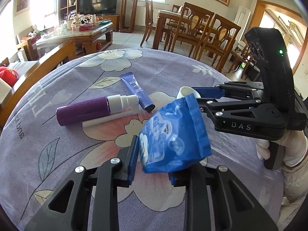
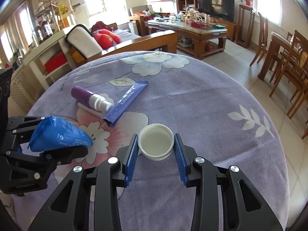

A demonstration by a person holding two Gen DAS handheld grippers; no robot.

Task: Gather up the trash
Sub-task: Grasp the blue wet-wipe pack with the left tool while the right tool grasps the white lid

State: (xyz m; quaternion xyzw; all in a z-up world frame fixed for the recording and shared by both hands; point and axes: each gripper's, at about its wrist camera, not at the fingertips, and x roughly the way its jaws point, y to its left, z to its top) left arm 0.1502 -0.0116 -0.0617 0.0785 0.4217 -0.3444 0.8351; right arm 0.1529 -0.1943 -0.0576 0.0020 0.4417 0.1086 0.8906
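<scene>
Left gripper (image 1: 154, 163), black linkage with ribbed blue pads, fills the near field of the left wrist view; its jaws are closed on a crumpled blue foil pouch (image 1: 173, 134), glossy, printed "OPEN" beside a small arrow, held clear above the counter (image 1: 57, 154). Counter is covered by a lavender cloth with white flowers, pale leaves and partial lettering, soft napped texture. Right gripper (image 2: 156, 143), body marked "DAS" in the left wrist view, has its jaws at a moderate spread, one pad on each side of a white plastic cap (image 2: 155, 143); cap is round, ribbed on its outer wall, threaded inside, resting open side up on the cloth; pad contact cannot be told. Purple cylindrical bottle (image 1: 84, 111) with a white pump top lies on its side near the cloth centre, a white stick (image 1: 107, 118) alongside it. Dark blue sachet (image 2: 127, 102), flat, long, torn open at one end, reads "ROBOTICS" in part and touches the pump end.
</scene>
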